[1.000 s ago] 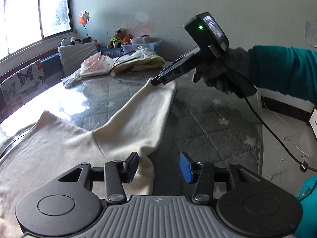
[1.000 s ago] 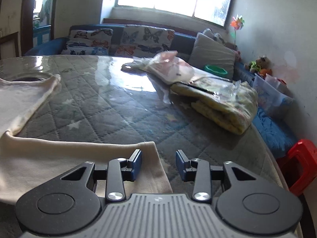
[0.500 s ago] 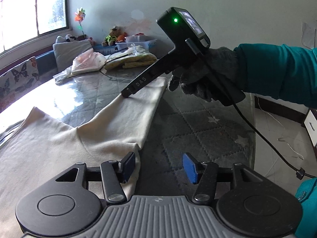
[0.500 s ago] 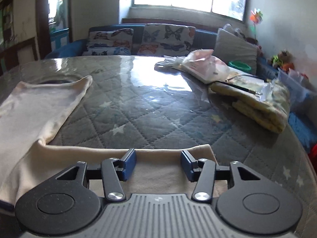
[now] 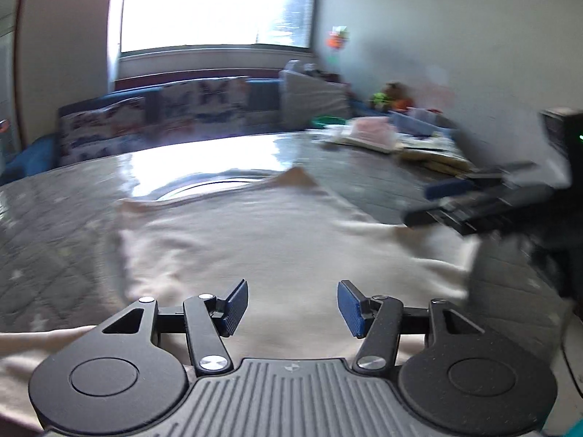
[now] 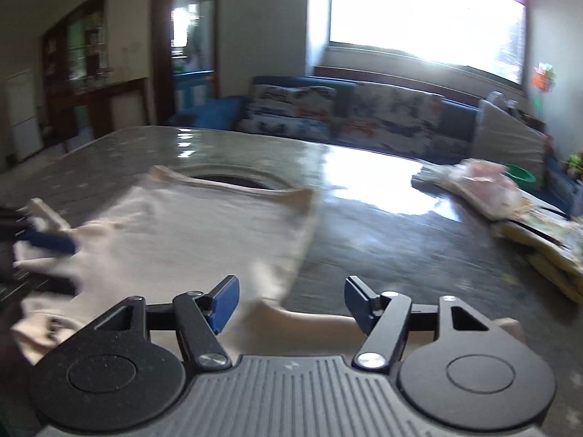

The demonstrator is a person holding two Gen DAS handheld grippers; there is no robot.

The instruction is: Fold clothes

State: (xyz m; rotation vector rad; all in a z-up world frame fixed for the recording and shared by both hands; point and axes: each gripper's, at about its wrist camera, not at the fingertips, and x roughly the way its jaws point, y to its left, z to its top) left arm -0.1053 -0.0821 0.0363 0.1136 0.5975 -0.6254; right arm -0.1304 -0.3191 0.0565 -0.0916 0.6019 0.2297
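Cream garment point(image 5: 277, 240) lies spread flat on the grey quilted bench point(image 5: 54, 218), its neck opening point(image 6: 233, 180) toward the far side, near the bright glare from the window point(image 5: 215, 3). The left gripper point(image 5: 292, 307) hangs low over the near part of the cloth, its blue-padded jaws standing well apart with nothing between them. The right gripper point(image 6: 291, 302) hovers over the near right edge of the garment, jaws likewise wide apart and holding nothing; a strip of cream cloth runs across just beneath its fingers. From the left wrist view the right gripper shows at the far right as a dark blurred shape above the garment's right edge. Both views are smeared by motion. On the far right of the bench sits a pile of plastic-wrapped bundles point(image 6: 484, 189), pink and yellow, well apart from the garment. Beyond the bench runs a blue sofa point(image 6: 364, 91) with butterfly-print cushions point(image 6: 291, 109) and a grey cushion point(image 6: 510, 138).
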